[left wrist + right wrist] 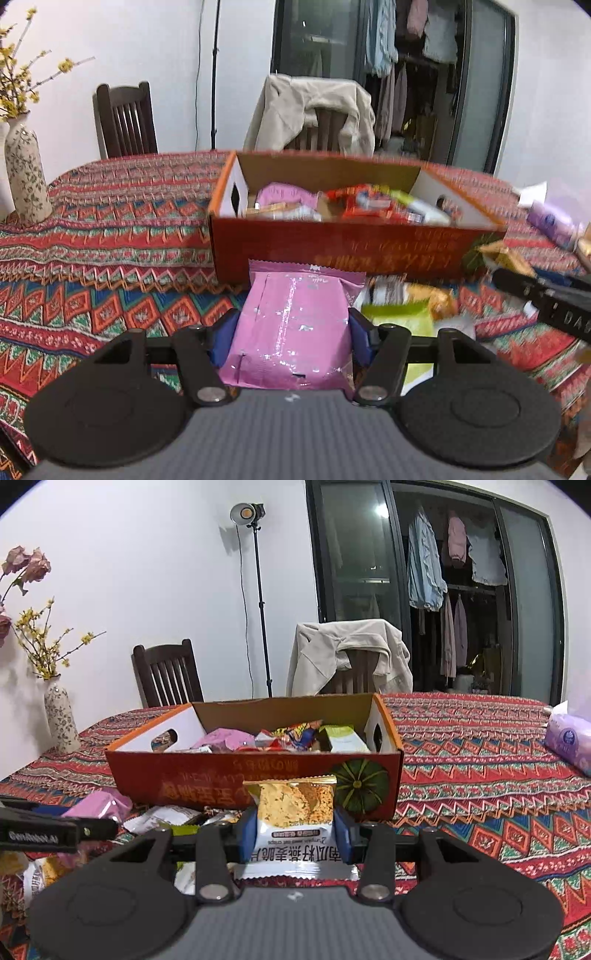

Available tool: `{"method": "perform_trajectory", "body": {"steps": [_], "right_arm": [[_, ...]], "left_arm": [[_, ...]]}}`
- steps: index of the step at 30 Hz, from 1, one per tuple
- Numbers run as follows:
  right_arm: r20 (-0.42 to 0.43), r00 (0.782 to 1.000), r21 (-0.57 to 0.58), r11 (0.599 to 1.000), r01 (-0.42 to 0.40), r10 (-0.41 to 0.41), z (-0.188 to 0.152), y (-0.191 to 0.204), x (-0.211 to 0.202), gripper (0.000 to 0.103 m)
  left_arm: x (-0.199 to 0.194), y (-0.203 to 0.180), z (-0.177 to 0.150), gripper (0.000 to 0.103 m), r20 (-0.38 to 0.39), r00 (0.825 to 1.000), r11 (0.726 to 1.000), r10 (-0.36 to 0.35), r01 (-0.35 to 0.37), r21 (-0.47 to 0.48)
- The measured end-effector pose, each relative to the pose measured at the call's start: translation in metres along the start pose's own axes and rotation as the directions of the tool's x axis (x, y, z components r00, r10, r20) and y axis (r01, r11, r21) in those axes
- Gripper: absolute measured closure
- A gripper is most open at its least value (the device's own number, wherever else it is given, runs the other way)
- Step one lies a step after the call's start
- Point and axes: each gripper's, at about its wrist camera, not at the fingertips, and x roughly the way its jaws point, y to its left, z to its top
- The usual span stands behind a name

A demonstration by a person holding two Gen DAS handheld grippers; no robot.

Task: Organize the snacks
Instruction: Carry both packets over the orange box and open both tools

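Observation:
My left gripper (293, 332) is shut on a pink snack packet (295, 325), held in front of the orange cardboard box (332, 247). My right gripper (293, 830) is shut on a white and gold oat crisp packet (291, 819), held just before the same box (184, 779). The box holds several snack packets (288, 734), among them pink, red and green ones. Loose packets (402, 302) lie on the tablecloth in front of the box. The right gripper shows at the right edge of the left wrist view (546, 299), the left gripper at the left edge of the right wrist view (55, 830).
A patterned tablecloth (480, 775) covers the table. A floral vase (26, 173) stands at the far left. A purple tissue pack (569, 738) lies at the right. Two chairs (170, 675) stand behind the table, one draped with a beige jacket (351, 653). A light stand (258, 590) is by the wall.

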Motion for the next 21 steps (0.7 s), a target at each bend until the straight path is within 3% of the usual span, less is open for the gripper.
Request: {"method": "perform_trajectory", "body": {"steps": [9,21], "right_arm": [[0.069,0.997,-0.038,0.999,0.026,-0.024,0.027,0.0,-0.008,0.062],[0.153,0.986,-0.039,0.997,0.071,-0.064,0.083,-0.008,0.01,0.062]], "left_arm": [[-0.025,-0.003,0.039,0.04,0.157,0.987,0.999,-0.019,0.023,-0.024],[-0.01,-0.018,0.096,0.04,0.263,0.965,0.999,-0.013,0.023,-0.037]]}}
